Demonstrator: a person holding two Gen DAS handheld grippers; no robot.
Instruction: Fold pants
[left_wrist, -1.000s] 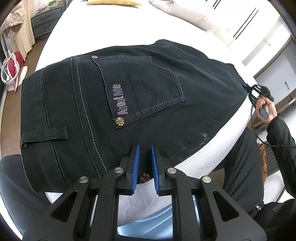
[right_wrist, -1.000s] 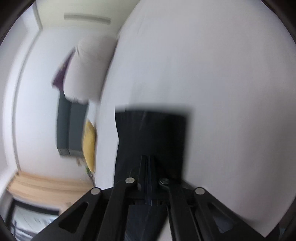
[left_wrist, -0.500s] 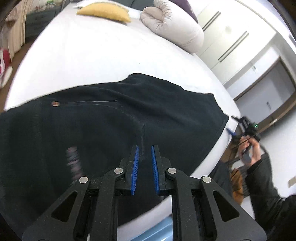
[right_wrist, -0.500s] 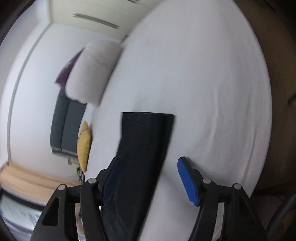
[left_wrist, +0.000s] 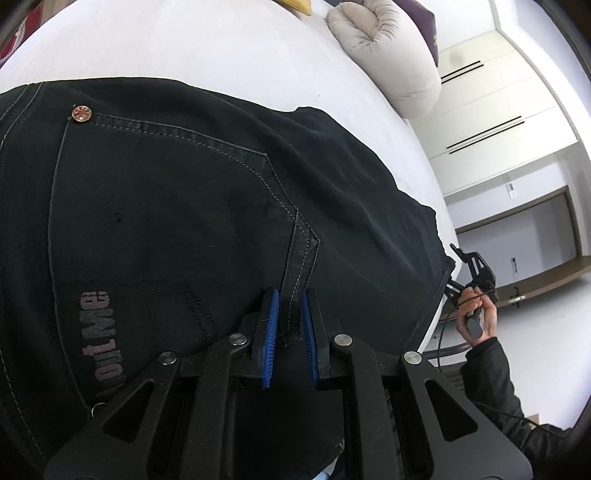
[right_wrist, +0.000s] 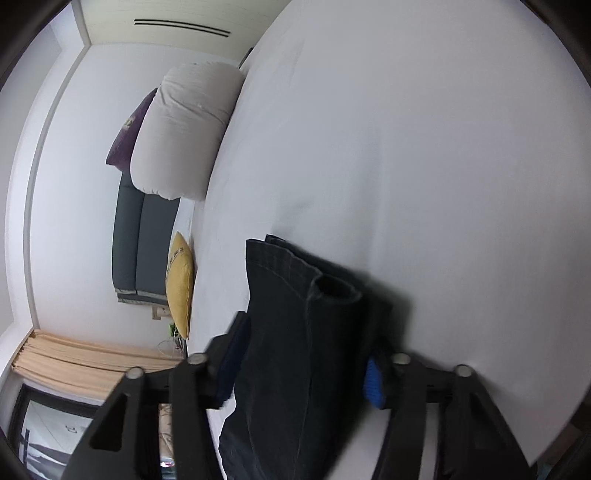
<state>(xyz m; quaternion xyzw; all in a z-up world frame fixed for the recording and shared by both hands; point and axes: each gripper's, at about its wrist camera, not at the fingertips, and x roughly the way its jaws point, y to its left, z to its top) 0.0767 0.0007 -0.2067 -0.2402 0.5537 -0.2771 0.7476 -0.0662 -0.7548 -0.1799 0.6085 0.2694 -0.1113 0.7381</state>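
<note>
The black pants lie spread on the white bed sheet, seat side up at the left-hand end, their lower edge running close to the near edge of the mattress. Beyond the far edge of the fabric the sheet is bare up to a rolled beige duvet at the head. At the leg end, the two hems stop well short of the far mattress edge, with open sheet on three sides; one cuff gapes round.

Material is dark denim with pale contrast stitching, a patch pocket with a pointed bottom, and a copper rivet at its corner. Grey lettering on the pocket reads partly "outMe"; its start is hidden.

The left gripper has its blue ribbed pads drawn close, pinching a stitched seam fold below the pocket point. The right gripper straddles the stacked legs, jaws closing, cloth between them; its right pad stands clear of the fabric. A bare hand in a dark sleeve holds that tool at the bed's edge.

A yellow cushion and grey headboard stand at the head.
</note>
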